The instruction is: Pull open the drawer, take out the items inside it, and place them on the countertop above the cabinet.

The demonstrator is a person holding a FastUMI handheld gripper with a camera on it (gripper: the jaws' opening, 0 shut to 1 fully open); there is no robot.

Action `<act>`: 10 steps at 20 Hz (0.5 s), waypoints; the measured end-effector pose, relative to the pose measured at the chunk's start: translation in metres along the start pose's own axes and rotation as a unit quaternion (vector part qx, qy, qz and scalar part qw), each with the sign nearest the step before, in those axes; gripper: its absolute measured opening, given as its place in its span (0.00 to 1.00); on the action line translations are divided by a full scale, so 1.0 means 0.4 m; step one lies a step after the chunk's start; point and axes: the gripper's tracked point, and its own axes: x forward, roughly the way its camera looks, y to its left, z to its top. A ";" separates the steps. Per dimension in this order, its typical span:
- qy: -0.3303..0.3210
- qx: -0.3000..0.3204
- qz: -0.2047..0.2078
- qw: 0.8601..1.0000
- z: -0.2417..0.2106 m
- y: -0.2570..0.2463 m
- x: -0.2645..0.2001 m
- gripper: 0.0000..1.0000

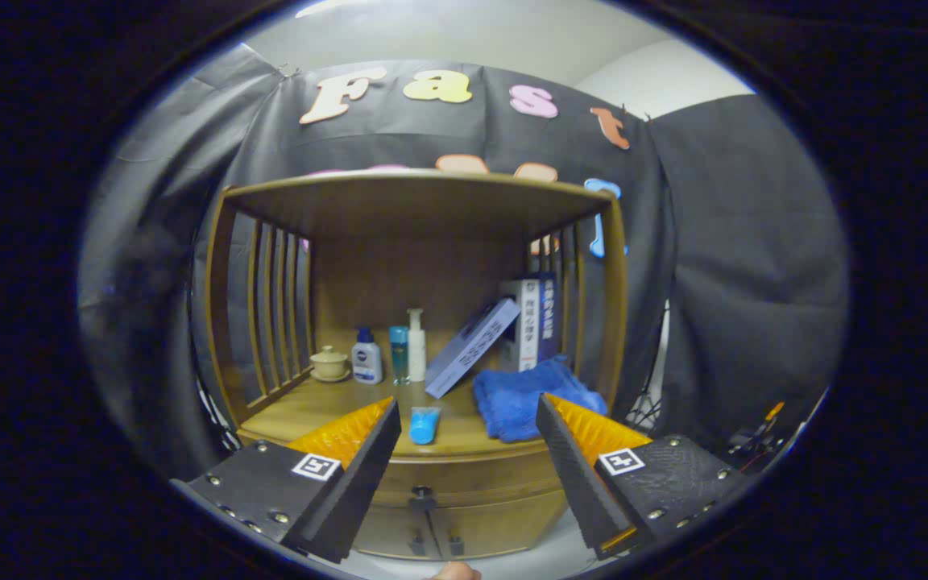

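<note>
Hovering wide open and empty, the hand-held gripper (pixel 464 451) faces the cabinet's shut drawer (pixel 464 475), knob (pixel 422 492) between its fingers, with a blue tube (pixel 424 424) on the counter (pixel 311 411), so it's either pre-pull or all finished, honestly.

no legible text, book (pixel 536 322) spine unreadable

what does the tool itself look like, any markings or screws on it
The tool has two wedge-shaped fingers tapering to narrow tips, with ribbed inner faces. Each sits on a dark, textured block studded with small silver screws. A square black-and-white tag marks the left block, and a matching tag marks the right. No cables are visible on it.
</note>
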 end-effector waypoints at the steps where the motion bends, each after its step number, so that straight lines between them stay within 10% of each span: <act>1: -0.011 -0.002 -0.007 1.000 0.033 -0.021 -0.017 1.00; 10: -0.031 -0.008 -0.072 0.997 0.134 -0.178 -0.203 1.00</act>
